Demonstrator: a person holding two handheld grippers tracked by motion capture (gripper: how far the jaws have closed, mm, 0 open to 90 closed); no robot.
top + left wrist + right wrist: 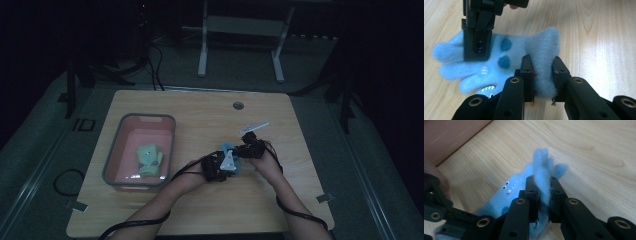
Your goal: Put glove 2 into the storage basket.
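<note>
**Blue glove gripped at both ends**

Right of centre in the high view, on the wooden desk [200, 115], a fuzzy blue glove [229, 150] is held between two hand-held grippers. The left hand-held gripper [220, 167] is seen just below and left of the glove, the right hand-held gripper [247, 149] just to its right. In the left gripper view, the cuff end of the glove [544, 57] is pinched between the two black jaws, which are closed tightly on the fabric, while the other gripper [477, 32] is clamped on the finger end at the upper left of the frame. In the right gripper view, a blue glove finger [543, 177] is squeezed between nearly closed jaws. At the left of the high view, a green glove [149, 159] is seen lying in a grey bin [112, 150] with a pink floor.
</note>
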